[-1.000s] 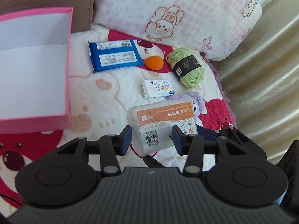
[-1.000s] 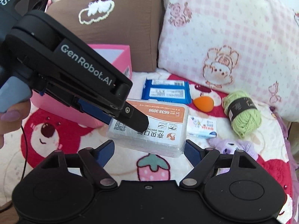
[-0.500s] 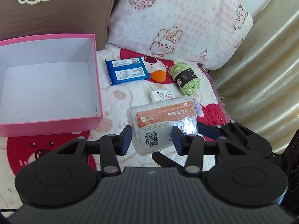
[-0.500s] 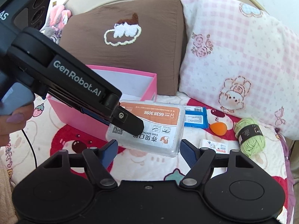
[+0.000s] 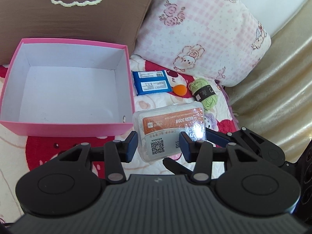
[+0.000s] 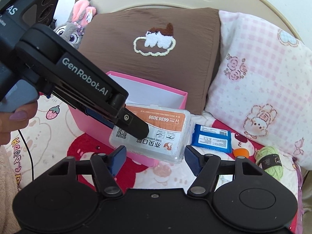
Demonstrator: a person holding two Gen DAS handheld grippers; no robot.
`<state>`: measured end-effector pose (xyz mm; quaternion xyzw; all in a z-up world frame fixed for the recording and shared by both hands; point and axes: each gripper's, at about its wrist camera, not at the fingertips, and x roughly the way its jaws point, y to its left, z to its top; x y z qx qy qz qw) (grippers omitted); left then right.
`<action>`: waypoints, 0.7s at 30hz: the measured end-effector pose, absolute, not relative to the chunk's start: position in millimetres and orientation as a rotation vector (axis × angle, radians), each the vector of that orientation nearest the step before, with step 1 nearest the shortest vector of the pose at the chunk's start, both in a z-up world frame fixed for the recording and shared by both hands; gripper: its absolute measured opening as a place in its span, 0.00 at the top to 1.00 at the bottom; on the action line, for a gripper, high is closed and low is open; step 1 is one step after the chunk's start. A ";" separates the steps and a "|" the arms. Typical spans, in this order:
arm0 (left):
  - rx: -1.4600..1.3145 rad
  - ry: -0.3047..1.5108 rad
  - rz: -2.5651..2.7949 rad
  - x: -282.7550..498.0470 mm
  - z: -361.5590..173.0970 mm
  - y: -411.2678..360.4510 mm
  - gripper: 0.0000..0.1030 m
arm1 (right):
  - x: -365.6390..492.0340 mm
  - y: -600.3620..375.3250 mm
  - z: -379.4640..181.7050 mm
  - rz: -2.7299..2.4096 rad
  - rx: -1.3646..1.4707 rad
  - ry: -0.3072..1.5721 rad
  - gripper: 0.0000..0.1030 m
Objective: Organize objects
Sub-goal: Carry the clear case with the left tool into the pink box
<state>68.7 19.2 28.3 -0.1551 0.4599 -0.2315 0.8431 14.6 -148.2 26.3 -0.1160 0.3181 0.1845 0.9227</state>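
Holding the clear plastic case [image 5: 169,131] with the orange label, my left gripper [image 5: 158,147] has its blue pads clamped on the case's near end, and the case hangs in the air just right of the pink box [image 5: 68,125], past its front corner. My left view looks down into that box and shows its white inside bare, something the right view cannot give me, since there I only see the box's outer wall and far rim behind the case. The right view does show my left gripper from the side, a finger [image 6: 136,125] lying across the case's top. My right gripper [image 6: 154,159] sits below the case's front edge with its jaws closing; the pads look just short of the plastic, though the angle is poor and I cannot be sure. Both views show the blue packet [image 5: 151,84], the orange ball [image 5: 179,89] and the green yarn [image 5: 204,92] lying on the quilt [image 5: 58,154]. Only the right view catches a stuffed rabbit [image 6: 75,30] beyond the brown pillow [image 6: 156,62].
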 end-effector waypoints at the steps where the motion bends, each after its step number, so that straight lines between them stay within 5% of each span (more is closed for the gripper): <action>1: -0.332 0.968 -0.484 69.3 28.9 23.3 0.56 | 17.1 -145.6 28.2 0.387 -0.236 0.654 0.32; 21: -0.419 0.912 -0.326 99.6 16.6 94.5 0.56 | 80.2 -91.6 30.4 0.508 -0.255 0.687 0.38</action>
